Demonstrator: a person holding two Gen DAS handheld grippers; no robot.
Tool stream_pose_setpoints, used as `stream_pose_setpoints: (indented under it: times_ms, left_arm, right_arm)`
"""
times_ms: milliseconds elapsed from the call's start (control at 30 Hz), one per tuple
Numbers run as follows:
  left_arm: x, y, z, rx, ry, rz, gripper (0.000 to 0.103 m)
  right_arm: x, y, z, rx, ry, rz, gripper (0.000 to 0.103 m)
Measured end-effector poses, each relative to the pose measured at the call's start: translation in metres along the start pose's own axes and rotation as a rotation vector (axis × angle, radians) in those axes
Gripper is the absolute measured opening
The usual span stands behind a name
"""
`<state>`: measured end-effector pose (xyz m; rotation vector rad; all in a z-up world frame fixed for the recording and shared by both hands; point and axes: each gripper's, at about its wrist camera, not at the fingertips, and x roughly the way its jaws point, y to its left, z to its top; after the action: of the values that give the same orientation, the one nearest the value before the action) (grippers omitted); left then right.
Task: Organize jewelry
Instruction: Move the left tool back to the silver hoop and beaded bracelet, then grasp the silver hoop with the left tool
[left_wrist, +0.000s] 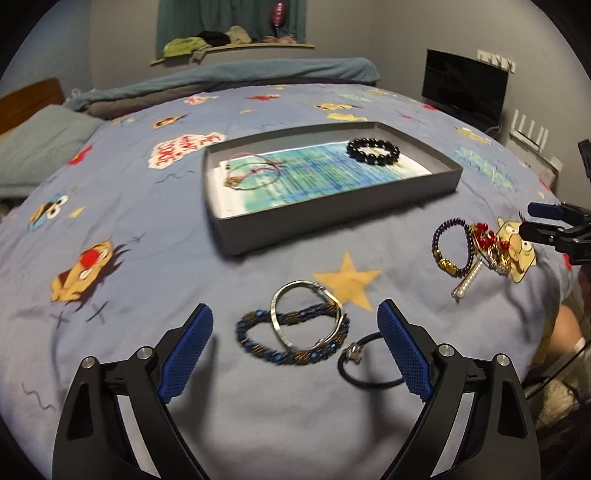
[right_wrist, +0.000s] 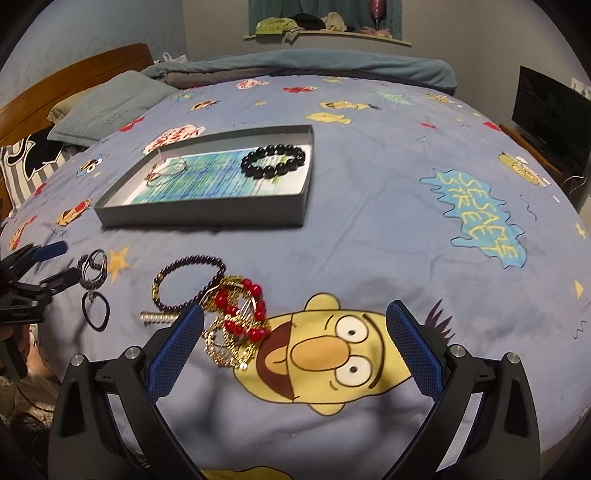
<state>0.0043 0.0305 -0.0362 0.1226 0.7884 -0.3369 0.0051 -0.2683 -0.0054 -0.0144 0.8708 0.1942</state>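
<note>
Nearest, the left gripper (left_wrist: 295, 347) hangs low over the blue cartoon-print bedspread (left_wrist: 129, 314), its jaws spread wide and empty. They straddle a small heap: a thin silver bangle (left_wrist: 295, 317) lying across a dark blue-and-bronze beaded bracelet (left_wrist: 266, 347), with a black elastic hair tie (left_wrist: 369, 369) touching at the right. The wide opening looks chosen to take the overlapped pair in one bite.

To the right, the right gripper (right_wrist: 295, 343) is likewise fully open and holds nothing. A tangle of red beads and gold chain (right_wrist: 236, 325) lies just inside its left finger, beside a purple beaded bracelet (right_wrist: 188, 284) and a pearl hair clip (right_wrist: 159, 317); most of the gap covers bare printed cloth, so I judge it needs to shift left.

Farther off sits the shallow grey cardboard box (left_wrist: 424, 192), lined with a printed blue-green sheet (left_wrist: 314, 173). A black round-bead bracelet (left_wrist: 373, 151) rests at its right end and a thin red-corded bangle (left_wrist: 251, 173) at its left, well apart, leaving the middle free for the loose pieces.
</note>
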Motion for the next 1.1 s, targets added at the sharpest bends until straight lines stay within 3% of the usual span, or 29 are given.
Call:
stream_pose_setpoints:
  times_ms: [200, 533, 667, 933, 967, 1100]
  left_arm:
    - [0.019, 0.000, 0.001, 0.002, 0.027, -0.008, 0.072]
    - [0.026, -0.008, -0.004, 0.095, 0.031, 0.020, 0.069]
    - [0.027, -0.007, -0.002, 0.106, 0.028, 0.021, 0.048]
    - [0.019, 0.001, 0.005, 0.052, -0.004, -0.007, 0.048]
    - [0.018, 0.003, 0.006, 0.043, -0.008, -0.009, 0.048]
    - [0.015, 0.005, 0.008, 0.026, -0.013, -0.012, 0.048]
  right_arm:
    - [0.004, 0.001, -0.006, -0.009, 0.015, 0.011, 0.097]
    - [0.008, -0.004, -0.008, 0.006, 0.019, 0.022, 0.097]
    - [0.010, -0.003, -0.009, 0.004, 0.023, 0.025, 0.097]
    - [0.009, 0.001, -0.011, -0.006, 0.018, 0.052, 0.097]
    - [0.009, 0.004, -0.011, -0.015, 0.017, 0.056, 0.095]
    - [0.013, 0.009, -0.012, -0.031, 0.022, 0.053, 0.070]
